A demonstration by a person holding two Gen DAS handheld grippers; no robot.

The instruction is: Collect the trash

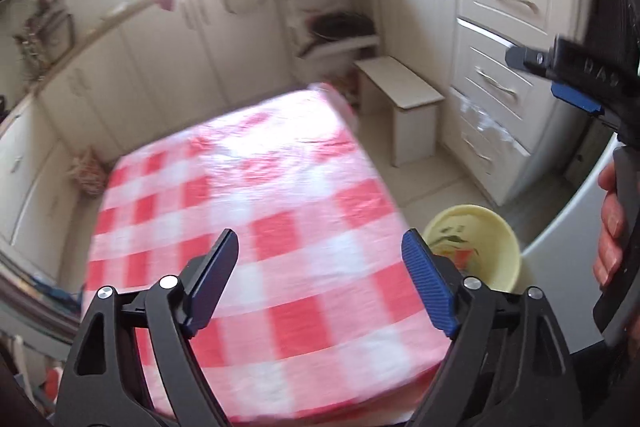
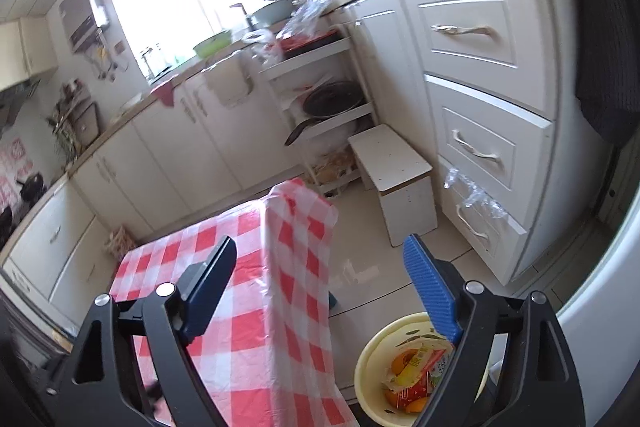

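Both tongs are held wide apart and empty above the checked bench, with the trash lying in the basin on the floor.

The left tongs [image 1: 320,279] are seen gaping over the bench [image 1: 248,195], which is covered by a red-and-white checked plastic cloth; nothing is caught between the blue ribbed pads. The right tongs [image 2: 324,287] are likewise spread, with no object between them, at the bench's corner [image 2: 280,267]. A round pale-yellow plastic basin [image 2: 372,359] is set on the tiled floor just beside the bench, and crumpled orange, red and yellow wrappers [image 2: 412,375] are gathered inside it. In the left wrist view the basin [image 1: 480,227] is partly hidden behind the pad, and a hand [image 1: 610,227] is wrapped around the right tongs' handle at the frame's edge.
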